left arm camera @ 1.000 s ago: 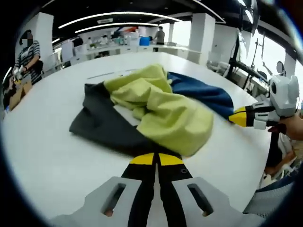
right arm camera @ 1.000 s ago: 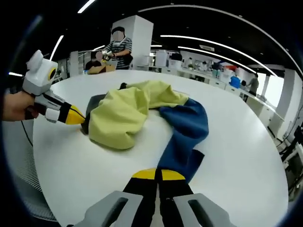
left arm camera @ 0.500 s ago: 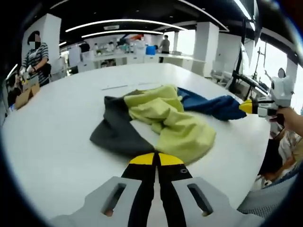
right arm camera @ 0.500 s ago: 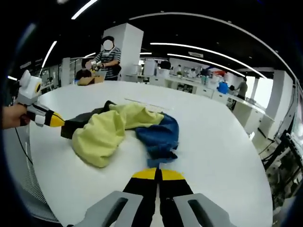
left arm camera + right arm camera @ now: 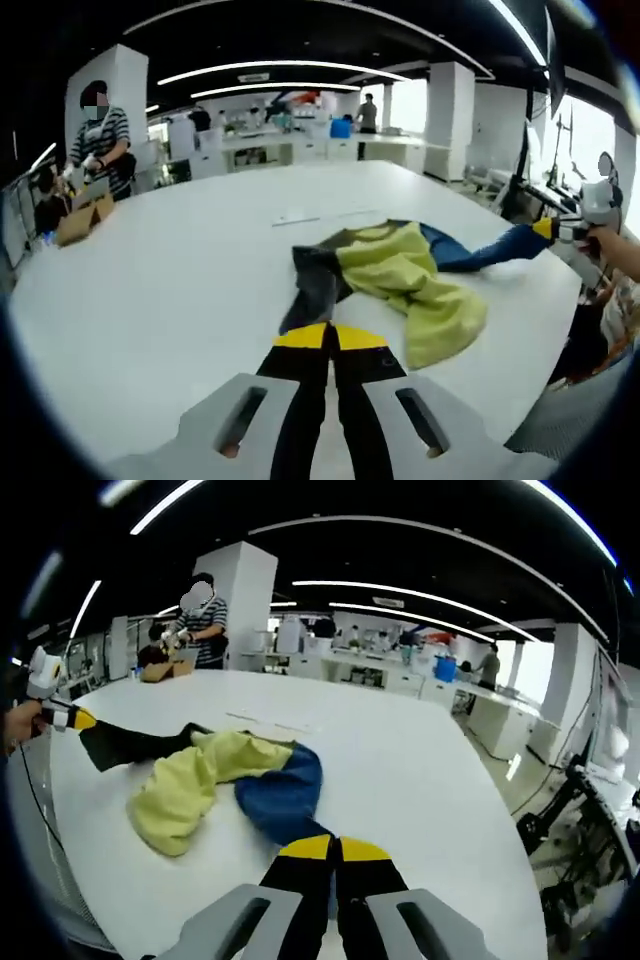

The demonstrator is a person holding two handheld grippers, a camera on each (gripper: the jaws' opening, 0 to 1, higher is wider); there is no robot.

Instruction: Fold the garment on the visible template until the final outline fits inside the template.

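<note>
**Garment stretched between both grippers on the white table**

The garment (image 5: 400, 285), in yellow-green, dark grey and blue parts, lies on the white round table (image 5: 170, 300). In the left gripper view the left gripper (image 5: 330, 338) has its yellow-tipped jaws pressed together on the dark grey end of the cloth. At the far right of this view the right gripper (image 5: 545, 229) pinches the blue end, which is pulled out long. In the right gripper view the jaws are closed on the blue part (image 5: 280, 798), and the yellow-green part (image 5: 190, 790) lies bunched in the middle. A person in a striped shirt (image 5: 100, 135) stands behind the table by a cardboard box (image 5: 80, 218)
</note>
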